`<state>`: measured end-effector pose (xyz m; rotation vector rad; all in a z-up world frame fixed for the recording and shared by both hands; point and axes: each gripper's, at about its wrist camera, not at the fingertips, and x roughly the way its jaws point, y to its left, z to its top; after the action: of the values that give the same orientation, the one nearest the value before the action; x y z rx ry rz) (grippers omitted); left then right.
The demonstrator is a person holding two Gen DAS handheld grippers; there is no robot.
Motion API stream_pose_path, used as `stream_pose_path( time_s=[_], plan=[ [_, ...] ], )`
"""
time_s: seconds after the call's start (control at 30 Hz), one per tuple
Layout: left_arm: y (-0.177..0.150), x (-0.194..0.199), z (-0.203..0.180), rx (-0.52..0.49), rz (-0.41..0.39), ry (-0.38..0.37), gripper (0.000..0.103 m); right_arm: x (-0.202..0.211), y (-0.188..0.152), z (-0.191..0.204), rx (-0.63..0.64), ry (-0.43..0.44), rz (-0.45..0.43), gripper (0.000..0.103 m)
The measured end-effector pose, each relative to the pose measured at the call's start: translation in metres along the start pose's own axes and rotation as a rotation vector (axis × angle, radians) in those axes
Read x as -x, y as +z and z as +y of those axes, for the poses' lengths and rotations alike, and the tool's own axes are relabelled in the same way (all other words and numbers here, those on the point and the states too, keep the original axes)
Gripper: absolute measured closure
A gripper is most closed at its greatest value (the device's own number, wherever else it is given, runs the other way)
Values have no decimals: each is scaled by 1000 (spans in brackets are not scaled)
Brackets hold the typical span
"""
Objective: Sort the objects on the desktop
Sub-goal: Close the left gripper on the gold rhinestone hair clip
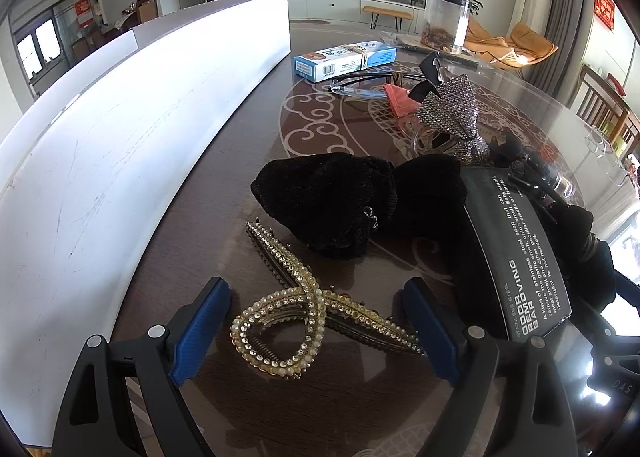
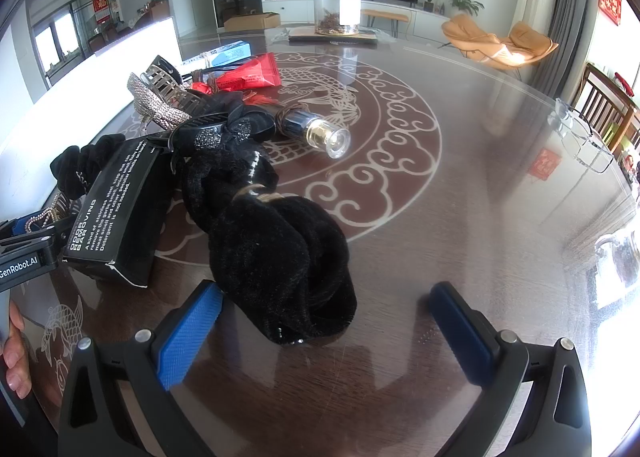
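left gripper [image 1: 316,321]: fingers spread, straddling gold pearl-and-rhinestone hair clip [image 1: 308,313] flat on table [image 1: 224,193] | right gripper [image 2: 324,325]: fingers spread, empty, beside black velvet scrunchie [image 2: 280,257] | advice: lower, clamp the crossed middle, avoid comb teeth

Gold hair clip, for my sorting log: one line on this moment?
left gripper: open, straddling gold hair clip | right gripper: open, at black scrunchie

We count two black velvet hair bows: one [image 1: 320,197] at centre of the left wrist view, one [image 2: 280,253] at lower centre of the right. One gold pearl hair clip [image 1: 304,317], one rhinestone bow clip [image 1: 452,113], one black boxed soap bar [image 2: 116,209], one blue carton [image 1: 344,59], one red packet [image 2: 252,73], one clear jar [image 2: 337,5], one small bottle [image 2: 320,133].
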<state>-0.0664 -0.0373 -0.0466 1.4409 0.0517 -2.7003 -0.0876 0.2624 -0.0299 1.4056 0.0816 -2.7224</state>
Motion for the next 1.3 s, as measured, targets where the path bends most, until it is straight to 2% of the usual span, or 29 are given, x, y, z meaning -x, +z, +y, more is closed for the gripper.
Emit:
stream_pose_path(
  time_s=[0.2,0.3,0.33,0.47,0.57,0.67,0.7,0.87,0.97,1.07,1.1,1.17,1.23,1.27,1.3],
  plan=[
    [0,0,0,-1,0,0,13,0,0,0,0,0,0,0],
    [0,-2,2,7,2,6,8,0,0,0,0,0,0,0],
    [1,-4,3,9,13,0,0,0,0,0,0,0,0,0],
    [3,-6,5,-13,68,-20,0,0,0,0,0,0,0,0],
    [4,-2,11,-47,168,-75,0,0,0,0,1,0,0,0],
    [4,3,28,15,185,-163,0,0,0,0,1,0,0,0],
    [6,3,31,26,185,-169,0,0,-1,0,1,0,0,0],
    [20,-11,23,10,177,-88,0,1,-1,0,1,1,0,0],
    [28,-21,14,-25,164,-14,0,1,-1,0,1,1,-1,0],
    [29,-23,16,-28,144,-23,0,0,-1,0,0,2,-1,0],
    [28,-22,16,-39,137,-26,0,1,-1,0,1,1,-1,0],
    [22,-14,14,-75,134,-51,9,1,-1,0,1,1,-1,0],
    [14,-6,6,-164,140,-123,10,1,-1,0,1,2,-1,0],
    [10,-3,1,-224,139,-138,10,1,-1,0,1,1,-1,0],
    [8,0,-2,-263,140,-116,10,1,-1,0,1,2,-1,0]
  ],
)
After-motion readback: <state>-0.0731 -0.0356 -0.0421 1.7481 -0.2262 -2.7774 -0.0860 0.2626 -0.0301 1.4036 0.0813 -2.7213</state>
